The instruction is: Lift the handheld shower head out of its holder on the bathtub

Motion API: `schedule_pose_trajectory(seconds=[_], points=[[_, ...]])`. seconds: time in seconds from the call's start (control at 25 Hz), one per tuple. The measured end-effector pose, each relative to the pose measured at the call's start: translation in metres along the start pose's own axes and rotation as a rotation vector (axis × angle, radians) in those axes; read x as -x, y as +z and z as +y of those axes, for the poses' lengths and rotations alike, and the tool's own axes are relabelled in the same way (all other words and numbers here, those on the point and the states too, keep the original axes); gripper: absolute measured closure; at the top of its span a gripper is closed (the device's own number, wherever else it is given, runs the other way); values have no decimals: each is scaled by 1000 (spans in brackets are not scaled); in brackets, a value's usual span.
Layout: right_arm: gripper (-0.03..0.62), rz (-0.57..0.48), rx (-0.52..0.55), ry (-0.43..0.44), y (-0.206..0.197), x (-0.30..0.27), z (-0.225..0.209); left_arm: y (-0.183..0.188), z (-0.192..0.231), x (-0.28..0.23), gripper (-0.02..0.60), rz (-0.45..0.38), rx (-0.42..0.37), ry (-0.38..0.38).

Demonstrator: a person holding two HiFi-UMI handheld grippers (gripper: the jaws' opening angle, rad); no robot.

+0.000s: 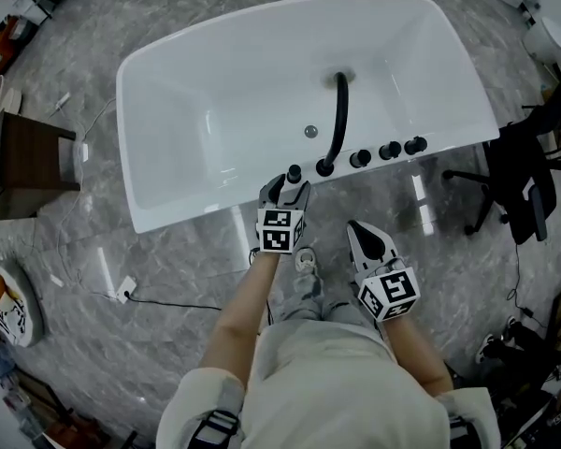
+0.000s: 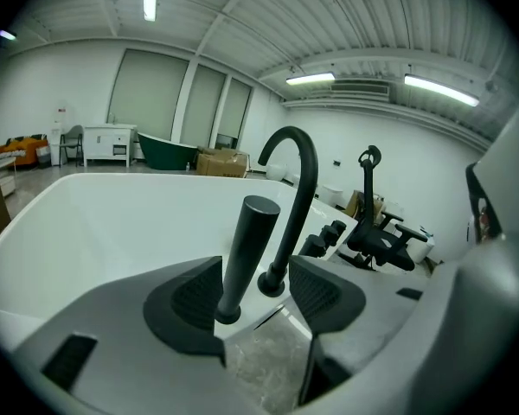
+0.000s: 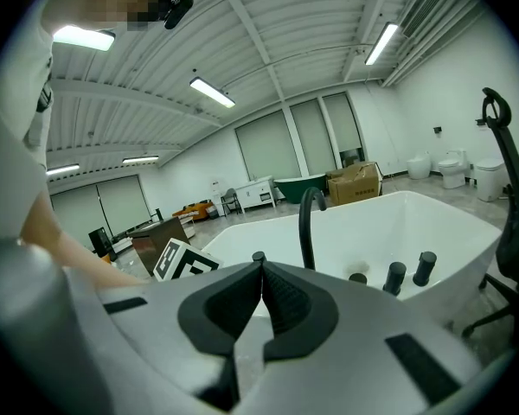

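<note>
The white bathtub (image 1: 168, 148) carries a black arched faucet (image 1: 338, 120) and, to its left on the near rim, the black rod-shaped handheld shower head (image 1: 293, 173), standing upright in its holder. My left gripper (image 1: 285, 187) is at that rim and open. In the left gripper view the shower head (image 2: 246, 249) stands between the pads (image 2: 195, 296), close to the left one, with a gap to the right one; the faucet (image 2: 298, 188) rises behind. My right gripper (image 1: 357, 227) hangs short of the tub, shut (image 3: 261, 292) on nothing.
Three black knobs (image 1: 389, 151) sit on the rim right of the faucet. A black office chair (image 1: 519, 181) stands at the tub's right end, a dark wooden cabinet (image 1: 23, 162) at its left. A cable and socket (image 1: 124, 291) lie on the grey marble floor.
</note>
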State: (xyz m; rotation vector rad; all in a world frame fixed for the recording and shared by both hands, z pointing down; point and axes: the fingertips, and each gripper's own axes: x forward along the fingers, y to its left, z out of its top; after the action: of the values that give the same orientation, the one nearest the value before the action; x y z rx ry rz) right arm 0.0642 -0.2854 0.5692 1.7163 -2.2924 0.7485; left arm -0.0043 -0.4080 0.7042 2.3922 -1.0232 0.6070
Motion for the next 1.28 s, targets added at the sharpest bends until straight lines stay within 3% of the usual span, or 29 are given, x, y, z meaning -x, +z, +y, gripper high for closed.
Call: schedule_pose_trajectory(seconds=[0.36,0.72,1.0,1.28], points=[[574,38,-25,-16,-17,-3,-8,-19,14,-35,357,76,-53,18],[574,41,-29,-25,-19,-1,-10,-17,23,-42,437,79,-100,80],[574,25,-17,-9,-15,3,-5,-22,22,-33,440,91,-107,88],[574,9,-3,7,-11,16,2,-12,16,-14,440,45,-114,107]])
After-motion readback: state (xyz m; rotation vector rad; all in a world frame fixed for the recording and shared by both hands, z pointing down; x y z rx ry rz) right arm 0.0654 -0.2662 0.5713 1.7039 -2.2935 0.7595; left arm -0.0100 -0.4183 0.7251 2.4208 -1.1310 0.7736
